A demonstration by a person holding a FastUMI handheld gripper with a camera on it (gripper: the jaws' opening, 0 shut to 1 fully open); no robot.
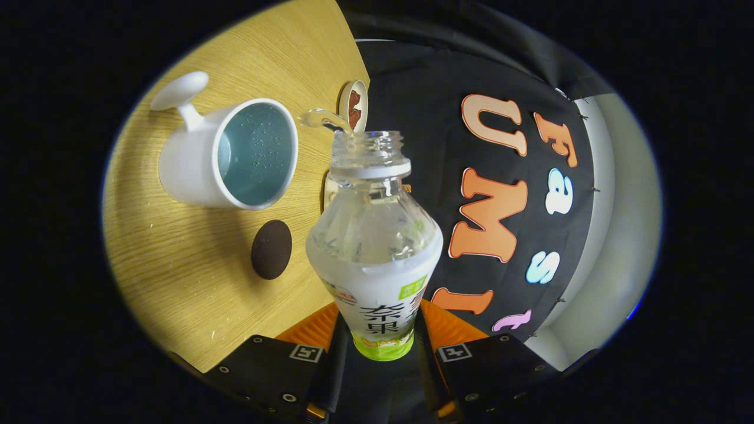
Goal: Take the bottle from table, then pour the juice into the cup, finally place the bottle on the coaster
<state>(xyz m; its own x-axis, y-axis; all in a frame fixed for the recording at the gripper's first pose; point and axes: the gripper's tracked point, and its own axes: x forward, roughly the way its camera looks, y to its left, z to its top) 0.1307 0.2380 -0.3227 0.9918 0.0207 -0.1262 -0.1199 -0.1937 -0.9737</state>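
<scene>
Fingers [377, 353] clamp the bottle [374, 247], cup [230, 156] beyond them.

The bottle [374, 247] sits clamped between the gripper [377, 347] fingers, centre frame, neck tipped toward the cup [230, 156] on the table [177, 282] at upper left. The coaster [271, 249] lies below the cup, left of the bottle.

gripper [377, 347] | dark plates, screws | square tag markers | orange body behind

Uncapped clear bottle [374, 247] tilted, liquid leaving mouth toward white cup [230, 156]; dark round coaster [271, 249] beside cup
</scene>
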